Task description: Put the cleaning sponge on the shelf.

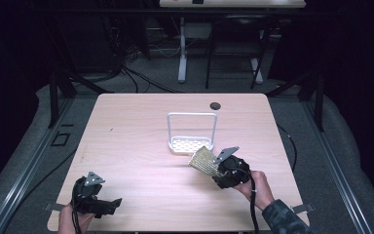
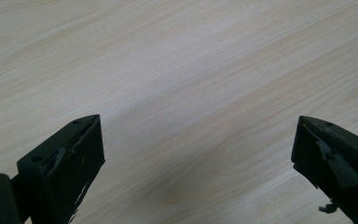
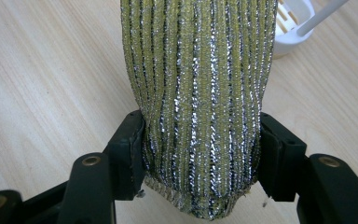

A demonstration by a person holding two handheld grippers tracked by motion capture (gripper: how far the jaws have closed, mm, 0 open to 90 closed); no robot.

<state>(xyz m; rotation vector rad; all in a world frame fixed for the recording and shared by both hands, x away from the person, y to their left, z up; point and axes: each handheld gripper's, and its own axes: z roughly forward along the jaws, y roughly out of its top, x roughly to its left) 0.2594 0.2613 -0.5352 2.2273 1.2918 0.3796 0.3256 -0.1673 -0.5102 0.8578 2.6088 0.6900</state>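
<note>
Yellow-green ribbed fabric shot with silver thread makes up the scouring pad (image 3: pixel 199 93), which sits clamped between the two black jaws of the right gripper (image 3: pixel 200 154); both pads press its sides inward, so the jaws are closed firmly on it with the pad filling the gap between them. In the high view the same scouring pad (image 1: pixel 203 161) sticks out from the right gripper (image 1: pixel 219 168) toward the far left, tilted, at the right of the counter's (image 1: pixel 141 146) middle; whether its lower edge touches the wood or hangs just clear cannot be judged from that angle. A white rack (image 1: pixel 192 132), with a perforated base and an upright frame handle, stands just beyond the pad, close to it but apart. Part of this white rack (image 3: pixel 298 21) also appears at the far right corner of the right gripper view, its slotted base and a thin white bar visible. The person's right hand (image 1: pixel 258 187) holds the gripper body from the near side, a cable trailing down. At the near left corner the left gripper (image 1: pixel 108 204) lies low over the counter, well apart from the pad. The left gripper view shows its jaws (image 2: pixel 196 158) standing wide apart with bare pale wood between them and nothing held.
</note>
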